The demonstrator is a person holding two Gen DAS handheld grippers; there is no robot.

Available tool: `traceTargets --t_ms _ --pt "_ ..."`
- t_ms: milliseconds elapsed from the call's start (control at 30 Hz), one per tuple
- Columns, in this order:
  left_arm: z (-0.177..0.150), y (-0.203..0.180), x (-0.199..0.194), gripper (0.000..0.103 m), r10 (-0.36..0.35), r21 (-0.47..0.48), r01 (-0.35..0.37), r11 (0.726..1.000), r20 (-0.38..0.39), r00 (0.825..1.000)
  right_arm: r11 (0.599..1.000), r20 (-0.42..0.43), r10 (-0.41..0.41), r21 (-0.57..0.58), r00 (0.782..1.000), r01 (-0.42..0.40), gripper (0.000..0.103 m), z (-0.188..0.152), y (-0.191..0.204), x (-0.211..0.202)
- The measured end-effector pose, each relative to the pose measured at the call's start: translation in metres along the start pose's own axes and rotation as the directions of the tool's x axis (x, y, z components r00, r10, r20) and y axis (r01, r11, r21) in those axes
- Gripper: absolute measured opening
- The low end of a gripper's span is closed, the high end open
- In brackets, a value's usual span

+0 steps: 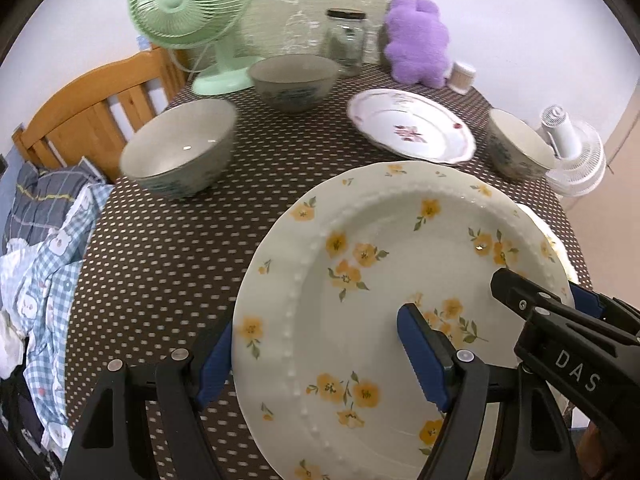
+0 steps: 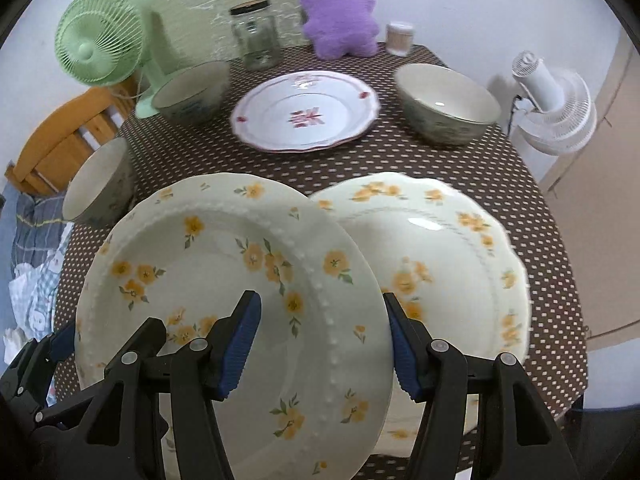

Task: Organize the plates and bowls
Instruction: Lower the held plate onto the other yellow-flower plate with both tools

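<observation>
A cream plate with yellow flowers (image 1: 384, 280) (image 2: 224, 264) hangs tilted above the dotted tablecloth, carried by both grippers. My left gripper (image 1: 316, 328) is shut on its left rim, one finger under the edge and one on the inner face. My right gripper (image 2: 320, 304) is shut on the right rim in the same way. A second yellow-flowered plate (image 2: 448, 256) lies on the table, partly under the held one. A pink-flowered plate (image 2: 304, 112) lies farther back. Three grey-green bowls (image 2: 448, 100) (image 2: 188, 92) (image 2: 100, 180) stand around it.
Along the table's back stand a green fan (image 1: 180, 4), a glass jar (image 1: 346, 40), a purple plush toy (image 1: 416, 40) and a small tub (image 1: 462, 76). A white fan (image 2: 556, 108) stands off the right edge. A wooden chair (image 1: 80, 116) with checked cloths (image 1: 44, 260) is at the left.
</observation>
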State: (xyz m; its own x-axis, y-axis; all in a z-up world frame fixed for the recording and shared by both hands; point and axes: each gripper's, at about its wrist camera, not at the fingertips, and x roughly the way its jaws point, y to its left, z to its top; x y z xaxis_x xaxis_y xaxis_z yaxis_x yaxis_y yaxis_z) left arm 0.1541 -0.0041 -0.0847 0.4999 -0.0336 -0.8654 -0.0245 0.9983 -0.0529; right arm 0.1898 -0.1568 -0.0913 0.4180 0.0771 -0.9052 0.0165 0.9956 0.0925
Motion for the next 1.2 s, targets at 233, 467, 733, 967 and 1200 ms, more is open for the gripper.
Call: traceTargets --t_ms 233,467,733,967,1200 --pt "0.003 -0.041 0.007 0.077 -0.025 0.033 0.026 0.999 -0.009 1.0 0.999 -0.005 -0.027 0.035 1.0 0.027 0.064 0.001 -0.046 -0.002" --pt "0.004 -0.082 0.019 0.077 -0.046 0.066 0.048 0.997 -0.033 0.998 0.996 -0.026 -0.055 0.069 0.998 0.056 0.064 0.001 -0.09 0.004" --pt "0.003 -0.119 0.037 0.077 -0.03 0.085 0.035 0.996 -0.059 0.998 0.995 -0.059 -0.064 0.077 0.996 0.069 0.064 0.003 -0.12 0.018" --pt "0.003 -0.132 0.047 0.077 -0.021 0.076 0.027 0.997 -0.084 0.996 0.995 -0.073 -0.062 0.069 0.995 0.067 0.063 0.006 -0.133 0.026" --pt "0.004 -0.136 0.055 0.079 0.008 0.081 -0.002 0.997 -0.077 0.997 0.995 -0.087 -0.052 0.08 0.995 0.059 0.061 0.007 -0.139 0.034"
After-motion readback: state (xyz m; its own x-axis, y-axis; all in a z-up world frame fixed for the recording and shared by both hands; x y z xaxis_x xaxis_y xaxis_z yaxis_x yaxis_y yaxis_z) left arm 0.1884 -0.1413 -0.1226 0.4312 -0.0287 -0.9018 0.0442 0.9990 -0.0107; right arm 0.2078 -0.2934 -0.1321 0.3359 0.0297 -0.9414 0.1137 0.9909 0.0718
